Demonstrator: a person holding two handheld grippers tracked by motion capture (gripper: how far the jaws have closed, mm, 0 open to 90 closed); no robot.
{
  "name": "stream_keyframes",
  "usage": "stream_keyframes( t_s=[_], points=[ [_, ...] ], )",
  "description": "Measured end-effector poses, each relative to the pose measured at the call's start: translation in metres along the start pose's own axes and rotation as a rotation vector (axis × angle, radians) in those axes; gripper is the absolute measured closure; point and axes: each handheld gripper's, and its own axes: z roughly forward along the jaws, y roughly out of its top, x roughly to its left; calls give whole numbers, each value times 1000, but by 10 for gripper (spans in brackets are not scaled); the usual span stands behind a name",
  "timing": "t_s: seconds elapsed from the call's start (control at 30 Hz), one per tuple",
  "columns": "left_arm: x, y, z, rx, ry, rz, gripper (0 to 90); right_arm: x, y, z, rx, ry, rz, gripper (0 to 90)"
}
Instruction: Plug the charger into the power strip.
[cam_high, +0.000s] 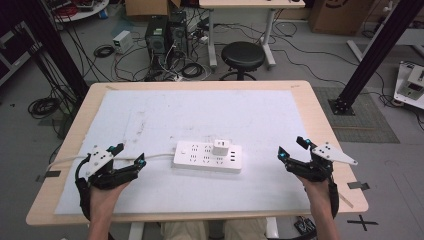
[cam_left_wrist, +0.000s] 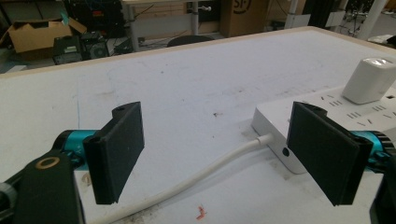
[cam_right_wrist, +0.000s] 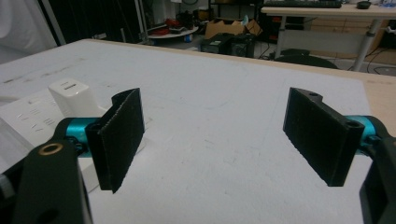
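A white power strip (cam_high: 207, 156) lies near the middle of the table on a white mat, with a white charger block (cam_high: 220, 147) plugged into its top. Its white cable (cam_high: 155, 157) runs off to the left. My left gripper (cam_high: 129, 155) rests at the front left, open, its jaws straddling the cable (cam_left_wrist: 205, 175) a short way from the strip's end (cam_left_wrist: 275, 135). The charger (cam_left_wrist: 371, 80) sits beyond its right jaw. My right gripper (cam_high: 292, 148) is at the front right, open and empty, right of the strip. In its view the charger (cam_right_wrist: 70, 95) shows behind its left jaw.
The white mat (cam_high: 200, 115) covers most of the wooden table (cam_high: 320, 115). Beyond the far edge stand a black stool (cam_high: 242, 56), computer cases (cam_high: 165, 35) and tangled cables on the floor. A black frame post (cam_high: 370, 55) rises at the right.
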Motion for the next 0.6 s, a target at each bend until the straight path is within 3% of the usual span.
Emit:
stream_keyframes(
  t_s=[0.6],
  points=[
    [-4,3,-1,-1,2,10,190,-5,-4,-7,-4,-1,13,211]
  ],
)
